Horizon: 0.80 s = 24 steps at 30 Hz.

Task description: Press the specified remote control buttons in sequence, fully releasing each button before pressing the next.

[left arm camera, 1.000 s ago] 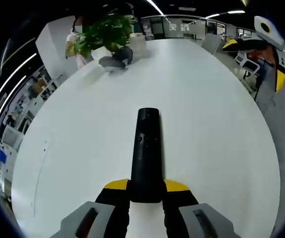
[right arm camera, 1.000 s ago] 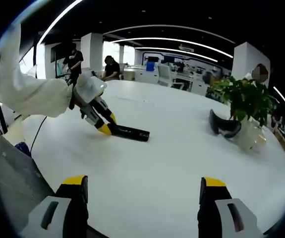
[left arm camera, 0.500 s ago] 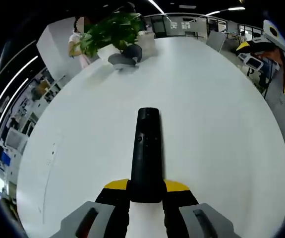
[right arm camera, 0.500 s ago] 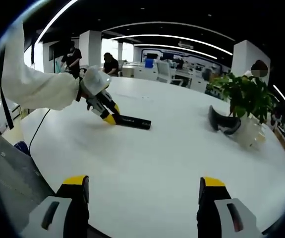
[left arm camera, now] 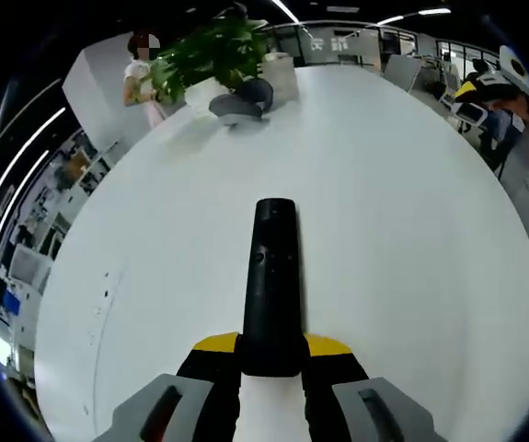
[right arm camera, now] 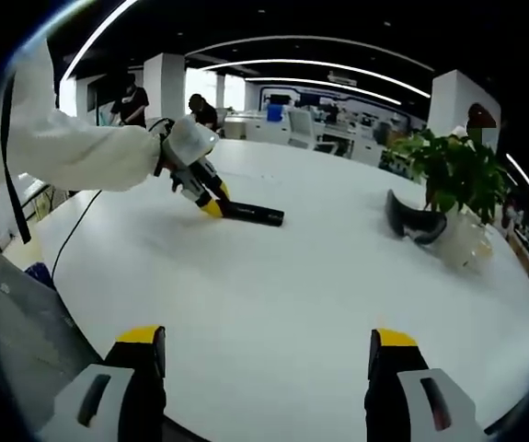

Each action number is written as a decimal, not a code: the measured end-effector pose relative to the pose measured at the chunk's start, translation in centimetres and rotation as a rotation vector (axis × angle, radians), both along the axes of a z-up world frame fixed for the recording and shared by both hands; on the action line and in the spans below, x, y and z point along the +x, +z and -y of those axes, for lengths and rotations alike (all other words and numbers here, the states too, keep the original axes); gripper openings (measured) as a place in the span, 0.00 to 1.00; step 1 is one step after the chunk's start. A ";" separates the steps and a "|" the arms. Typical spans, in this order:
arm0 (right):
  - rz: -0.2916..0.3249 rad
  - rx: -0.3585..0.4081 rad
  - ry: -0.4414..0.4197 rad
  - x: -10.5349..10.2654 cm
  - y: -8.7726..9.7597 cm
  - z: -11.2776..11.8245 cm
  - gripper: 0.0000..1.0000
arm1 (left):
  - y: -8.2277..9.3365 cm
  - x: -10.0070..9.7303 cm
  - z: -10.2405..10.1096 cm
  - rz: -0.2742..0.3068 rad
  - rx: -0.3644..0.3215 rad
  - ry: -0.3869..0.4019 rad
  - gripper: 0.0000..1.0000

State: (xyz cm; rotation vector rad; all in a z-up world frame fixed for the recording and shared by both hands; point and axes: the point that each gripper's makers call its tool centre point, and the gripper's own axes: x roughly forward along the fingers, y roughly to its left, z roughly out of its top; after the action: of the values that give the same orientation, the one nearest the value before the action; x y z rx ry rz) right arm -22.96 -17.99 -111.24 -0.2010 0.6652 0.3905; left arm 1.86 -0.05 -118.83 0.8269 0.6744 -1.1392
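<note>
Clearly gripping the black remote control [left arm camera: 272, 285] at its near end: left tongs [left arm camera: 271, 354], yellow tips on both sides of it. Remote pointing straight away over the white counter [left arm camera: 411, 249], with a small button visible on its upper part. Seen also from the right gripper view, same remote [right arm camera: 250, 214] low over the counter, held by the left tongs [right arm camera: 212, 206] in a white-sleeved hand [right arm camera: 186, 147]. Right tongs [right arm camera: 266, 354] wide open, holding nothing, well apart from the remote. Near the far counter edge, a green plant [right arm camera: 453, 170] beside a dark curved object [right arm camera: 411, 221].
</note>
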 end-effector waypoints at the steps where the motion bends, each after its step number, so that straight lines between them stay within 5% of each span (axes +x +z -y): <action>1: -0.003 -0.001 0.000 0.0 -0.1 0.0 0.91 | 0.0 0.2 -0.1 -0.004 0.002 0.001 0.24; 11: -0.012 -0.006 -0.004 0.0 -0.3 0.2 0.90 | -0.4 2.2 0.1 -0.003 0.049 -0.039 0.24; 19: -0.008 -0.011 -0.009 0.1 -0.3 0.3 0.90 | 0.0 2.1 0.1 -0.118 0.035 -0.037 0.25; 24: -0.002 -0.013 -0.003 0.2 -0.2 0.1 0.90 | 0.1 2.8 0.0 -0.056 0.047 -0.007 0.31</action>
State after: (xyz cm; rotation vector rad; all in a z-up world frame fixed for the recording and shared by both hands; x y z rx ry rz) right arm -22.75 -18.13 -111.43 -0.2123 0.6699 0.3837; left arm 4.70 -0.02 -118.70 0.8401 0.7478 -1.1607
